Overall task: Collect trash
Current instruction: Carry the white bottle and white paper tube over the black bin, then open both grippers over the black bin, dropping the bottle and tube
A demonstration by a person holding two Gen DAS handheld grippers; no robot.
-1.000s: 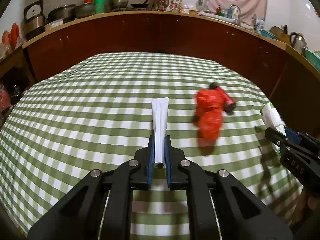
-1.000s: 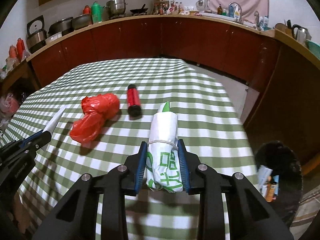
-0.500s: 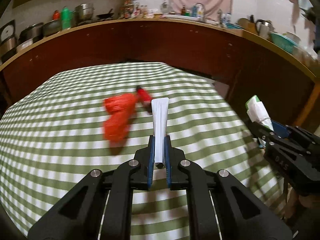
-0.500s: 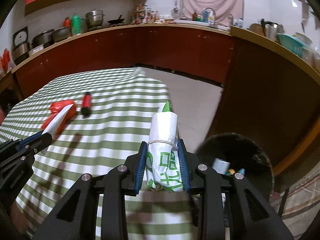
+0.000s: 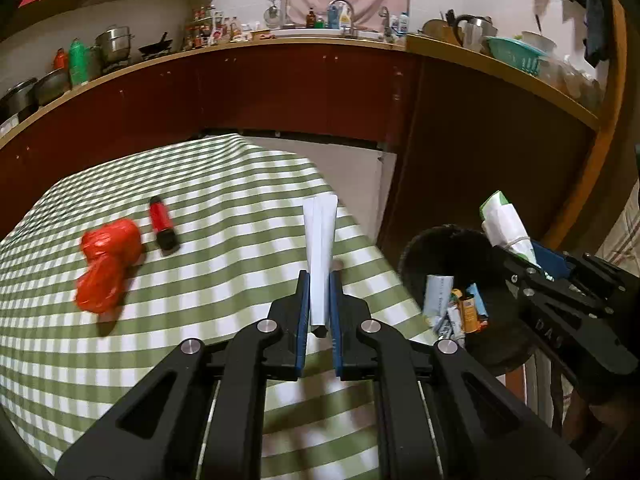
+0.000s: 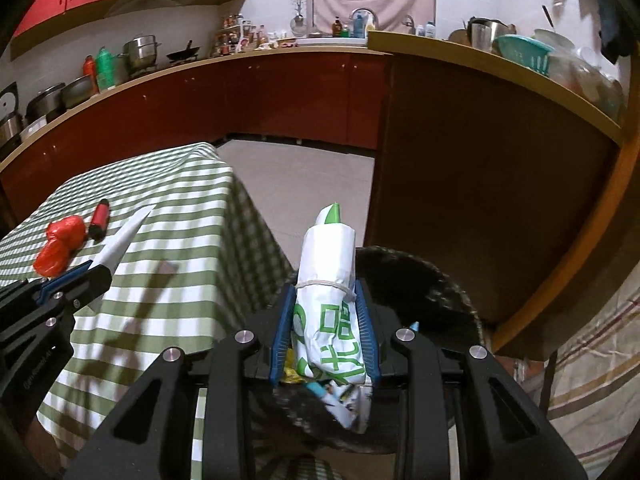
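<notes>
Fingers gripping white roll, green printed characters

I'm looking at my left matte-black plastic gripper and matching right gripper: both showing blue finger pads, round silver screws, angular cut-out arms, faint lettering embossed on the side.

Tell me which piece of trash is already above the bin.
The white-and-green rolled packet in the right gripper; it hangs over the black bin, while the other pieces are above or on the table.
</notes>
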